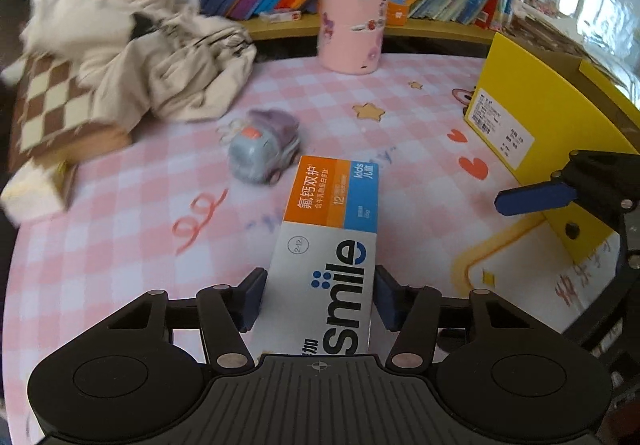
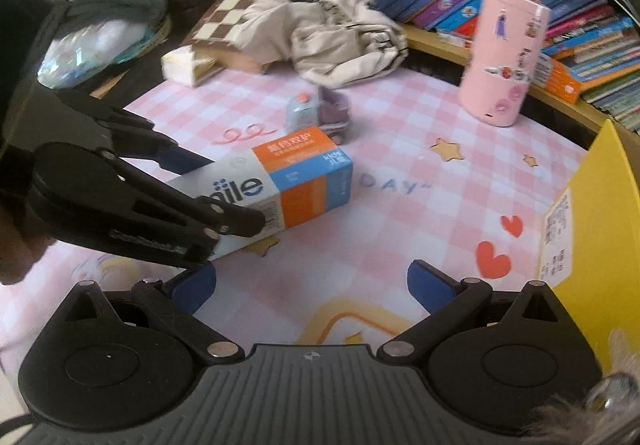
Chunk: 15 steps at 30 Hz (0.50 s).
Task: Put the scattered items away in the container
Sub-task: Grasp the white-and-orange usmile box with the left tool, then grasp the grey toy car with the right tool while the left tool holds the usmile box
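the left gripper (image 1: 320, 299) straddled the toothpaste box (image 1: 332, 229), pads just beside its long sides, gripping or nearly so, low on the near end so it would lift level. the box lay flat on the pink checked mat (image 1: 120, 213), toy car (image 1: 264, 149) at its 11 o'clock. the yellow container (image 1: 536, 125) waited at 2 o'clock. the right gripper (image 2: 310, 285) hung wide apart, empty, clear of the lift.

Toothpaste box (image 1: 332, 229) flat beside toy car (image 1: 264, 149), near yellow box (image 1: 540, 113).
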Each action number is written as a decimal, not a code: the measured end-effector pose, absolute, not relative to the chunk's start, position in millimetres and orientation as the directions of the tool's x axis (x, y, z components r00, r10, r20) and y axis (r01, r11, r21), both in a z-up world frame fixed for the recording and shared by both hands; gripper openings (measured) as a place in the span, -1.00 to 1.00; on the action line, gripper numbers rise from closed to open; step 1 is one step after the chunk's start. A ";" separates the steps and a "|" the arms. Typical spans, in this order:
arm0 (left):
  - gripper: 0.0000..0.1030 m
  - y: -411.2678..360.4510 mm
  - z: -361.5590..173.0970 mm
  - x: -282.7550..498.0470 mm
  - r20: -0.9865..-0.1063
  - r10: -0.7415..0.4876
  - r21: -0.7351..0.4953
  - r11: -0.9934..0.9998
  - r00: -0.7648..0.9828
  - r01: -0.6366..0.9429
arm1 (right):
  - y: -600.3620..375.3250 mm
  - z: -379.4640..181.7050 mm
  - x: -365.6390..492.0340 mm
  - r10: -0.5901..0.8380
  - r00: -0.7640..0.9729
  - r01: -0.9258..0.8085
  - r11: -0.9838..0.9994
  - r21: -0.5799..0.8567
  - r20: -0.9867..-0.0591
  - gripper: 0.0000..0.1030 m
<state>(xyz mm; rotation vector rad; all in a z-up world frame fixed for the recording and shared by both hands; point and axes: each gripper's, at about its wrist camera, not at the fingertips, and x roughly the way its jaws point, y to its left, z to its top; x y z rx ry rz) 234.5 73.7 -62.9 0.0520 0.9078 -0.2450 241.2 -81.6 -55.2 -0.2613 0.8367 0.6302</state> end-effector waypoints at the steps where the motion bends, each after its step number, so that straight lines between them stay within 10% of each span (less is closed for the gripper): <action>1: 0.06 76.2 -62.6 228.1 -0.788 -0.179 -0.055 0.973 0.589 0.222 | -80.0 -55.1 238.0 0.416 0.500 -0.620 0.784 0.021 -0.759 1.00; 15: 0.07 135.3 -59.9 164.5 -0.797 -0.013 -0.058 0.997 0.604 -0.055 | -62.9 -47.0 238.7 0.430 0.542 -0.629 0.777 -0.010 -0.722 1.00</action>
